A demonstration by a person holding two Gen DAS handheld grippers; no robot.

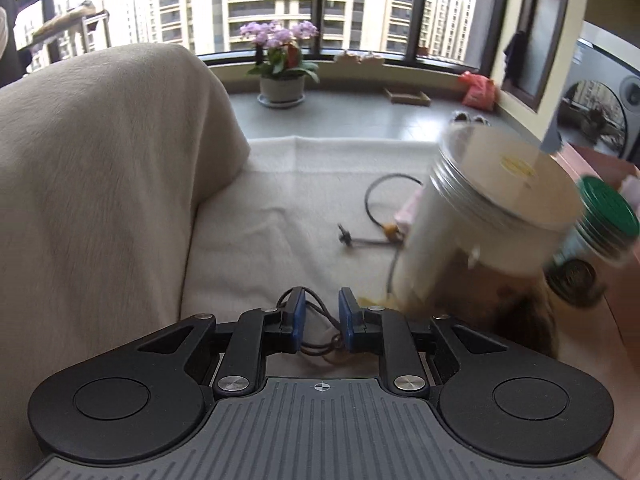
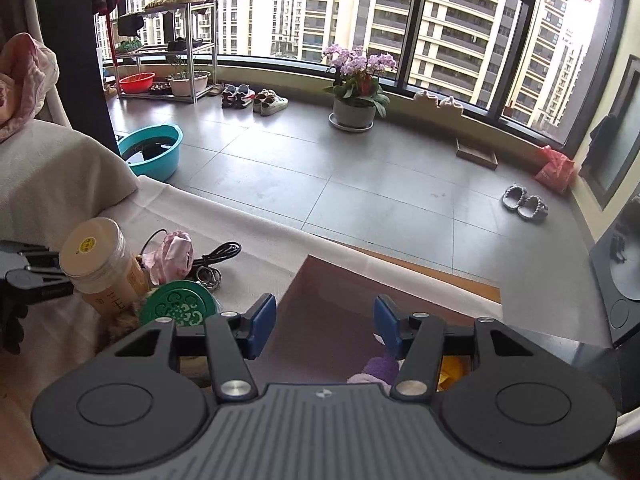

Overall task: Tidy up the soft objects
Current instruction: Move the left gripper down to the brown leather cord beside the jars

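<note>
My left gripper [image 1: 322,320] hovers low over the white cloth [image 1: 288,216], its jaws a narrow gap apart with a dark cord [image 1: 320,342] lying between and under them; it grips nothing I can see. My right gripper [image 2: 325,322] is open and empty above a pink-brown box [image 2: 332,304]. A purple soft item [image 2: 380,368] and a yellow one [image 2: 452,372] lie under it in the box. A pink soft cloth [image 2: 174,254] lies on the white cover beside a cream jar [image 2: 100,264] and a green-lidded jar [image 2: 178,304]. A brown furry item [image 1: 524,320] sits at the jars' base.
A beige sofa arm [image 1: 100,168] rises on the left. A black cable [image 1: 380,208] and keys [image 2: 208,276] lie on the cover. Beyond are tiled floor, a teal basin [image 2: 152,152], a potted orchid [image 2: 356,92], slippers [image 2: 524,204] and a shoe rack [image 2: 168,52].
</note>
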